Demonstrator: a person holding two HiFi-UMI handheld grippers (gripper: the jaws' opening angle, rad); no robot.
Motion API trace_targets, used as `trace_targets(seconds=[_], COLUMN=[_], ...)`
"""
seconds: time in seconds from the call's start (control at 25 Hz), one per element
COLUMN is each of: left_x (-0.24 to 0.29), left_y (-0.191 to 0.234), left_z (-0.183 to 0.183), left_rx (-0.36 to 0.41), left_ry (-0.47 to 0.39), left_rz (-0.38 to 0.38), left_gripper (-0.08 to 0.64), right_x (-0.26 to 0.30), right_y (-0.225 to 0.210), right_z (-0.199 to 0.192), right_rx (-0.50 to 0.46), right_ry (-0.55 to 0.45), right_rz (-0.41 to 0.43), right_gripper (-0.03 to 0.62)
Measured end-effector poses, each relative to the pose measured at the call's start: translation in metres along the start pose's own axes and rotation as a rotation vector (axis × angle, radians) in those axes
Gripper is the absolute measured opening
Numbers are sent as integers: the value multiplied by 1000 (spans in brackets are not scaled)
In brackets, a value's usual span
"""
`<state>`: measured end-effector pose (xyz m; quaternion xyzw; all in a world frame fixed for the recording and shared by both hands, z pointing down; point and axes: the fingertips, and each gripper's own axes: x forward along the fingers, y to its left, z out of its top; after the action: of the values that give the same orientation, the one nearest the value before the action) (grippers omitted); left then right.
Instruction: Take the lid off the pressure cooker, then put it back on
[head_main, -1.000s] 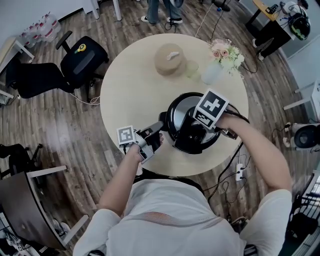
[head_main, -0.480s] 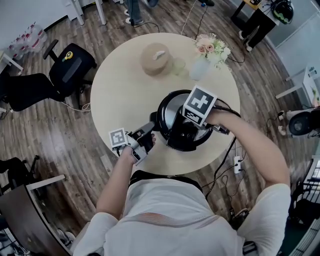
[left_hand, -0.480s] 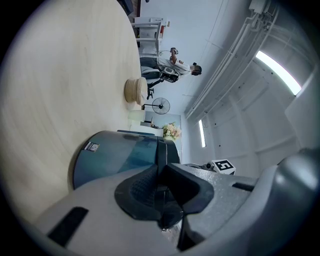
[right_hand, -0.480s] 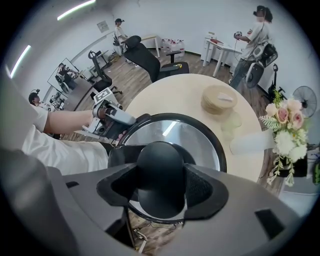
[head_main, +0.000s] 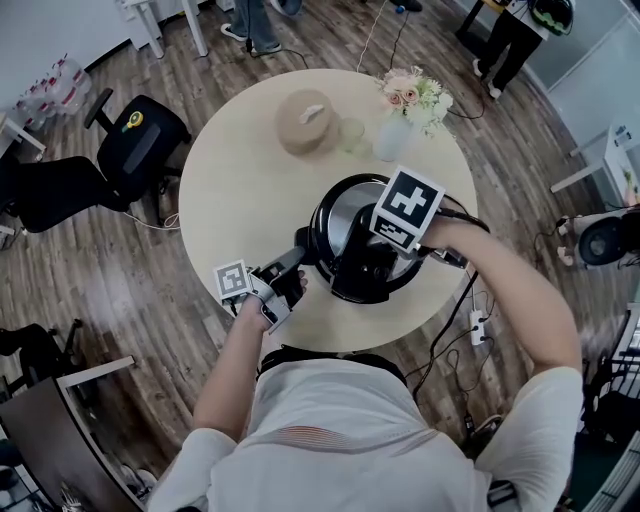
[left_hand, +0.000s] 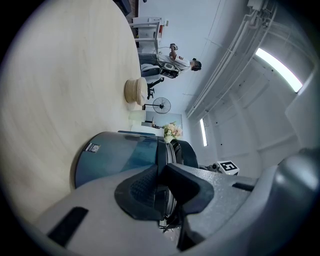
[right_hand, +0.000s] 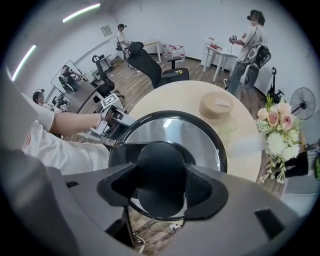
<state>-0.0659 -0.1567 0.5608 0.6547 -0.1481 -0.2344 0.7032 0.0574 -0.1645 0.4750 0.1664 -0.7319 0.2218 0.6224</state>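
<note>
The pressure cooker (head_main: 330, 232) stands near the front of the round table (head_main: 250, 170). Its silver lid (head_main: 347, 213) has a black rim and a black knob (right_hand: 161, 172). My right gripper (head_main: 383, 243) points straight down and is shut on that knob (right_hand: 161, 172), with a pad on each side. My left gripper (head_main: 293, 265) lies level and is shut on the cooker's black side handle (head_main: 304, 250). In the left gripper view the blue-grey pot body (left_hand: 117, 155) fills the space beyond the jaws. Whether the lid is free of the pot I cannot tell.
At the table's far side are a tan round box (head_main: 308, 120), a small glass (head_main: 352, 133) and a vase of flowers (head_main: 400, 115). A black office chair (head_main: 140, 140) stands at the left. A power strip (head_main: 478, 325) lies on the floor at the right.
My right gripper, still on the knob, has come up slightly. My left gripper keeps its hold on the side handle and has not moved. The head view has shifted a little.
</note>
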Motion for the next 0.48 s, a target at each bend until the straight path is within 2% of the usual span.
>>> trace_targets(seconds=[0.48], left_x=[0], left_y=[-1], left_z=[-2], left_rx=[8], left_ry=[0], left_rz=[28], left_gripper=[60], right_x=[-40], right_y=[-14], right_z=[-20], right_rx=[28], right_ry=[-73], right_rz=[-51], right_gripper=[278])
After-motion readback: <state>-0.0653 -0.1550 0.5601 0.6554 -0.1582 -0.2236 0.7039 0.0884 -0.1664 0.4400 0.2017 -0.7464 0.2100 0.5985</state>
